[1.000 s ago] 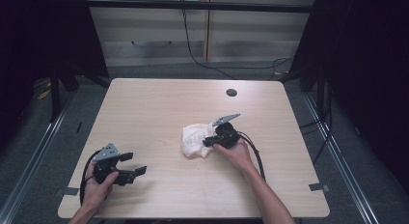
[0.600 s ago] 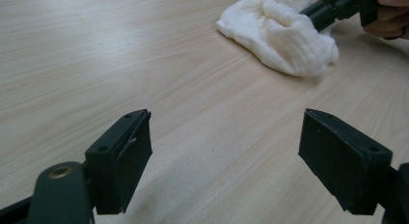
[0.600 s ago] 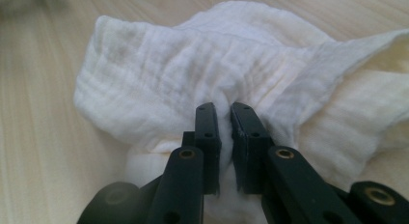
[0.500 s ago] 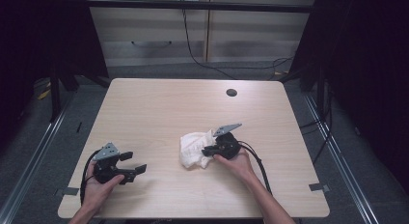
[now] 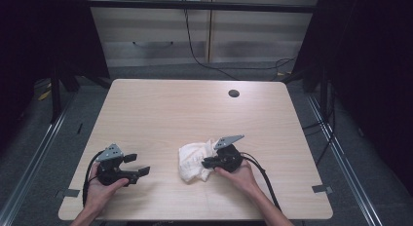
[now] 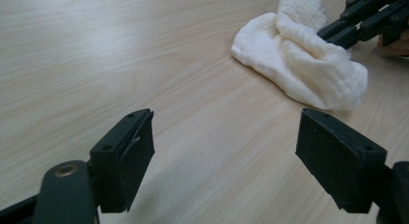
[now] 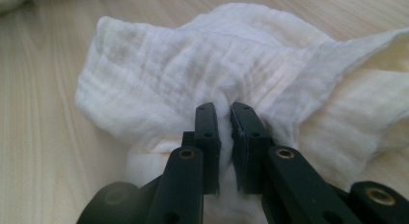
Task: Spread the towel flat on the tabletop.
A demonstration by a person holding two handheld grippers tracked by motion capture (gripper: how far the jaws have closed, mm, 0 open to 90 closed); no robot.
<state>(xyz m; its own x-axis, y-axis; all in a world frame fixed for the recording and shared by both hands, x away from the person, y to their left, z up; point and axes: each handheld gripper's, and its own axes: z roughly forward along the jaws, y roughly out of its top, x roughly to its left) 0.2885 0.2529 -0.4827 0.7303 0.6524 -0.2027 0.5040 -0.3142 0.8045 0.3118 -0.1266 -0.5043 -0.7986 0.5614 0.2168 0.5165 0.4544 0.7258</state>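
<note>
- High view: right claw [image 5: 208, 162] grips the crumpled white muslin cloth [image 5: 194, 160] on the bench [image 5: 195, 114]; left claw [image 5: 139, 165] rests well apart.
- Left claw view: jaws released, cloth [image 6: 299, 60] ahead.
- Right claw view: jaws clenched on a cloth [image 7: 193, 74] fold.

Both forearms are bare of sleeves, each hand carrying a black gripper, the left gripper [image 5: 139, 165] and right gripper [image 5: 205, 162], each topped by a grey three-cornered plate, with blocky matte jaws, brass-coloured pivot pins and a black cable trailing toward six o'clock.
</note>
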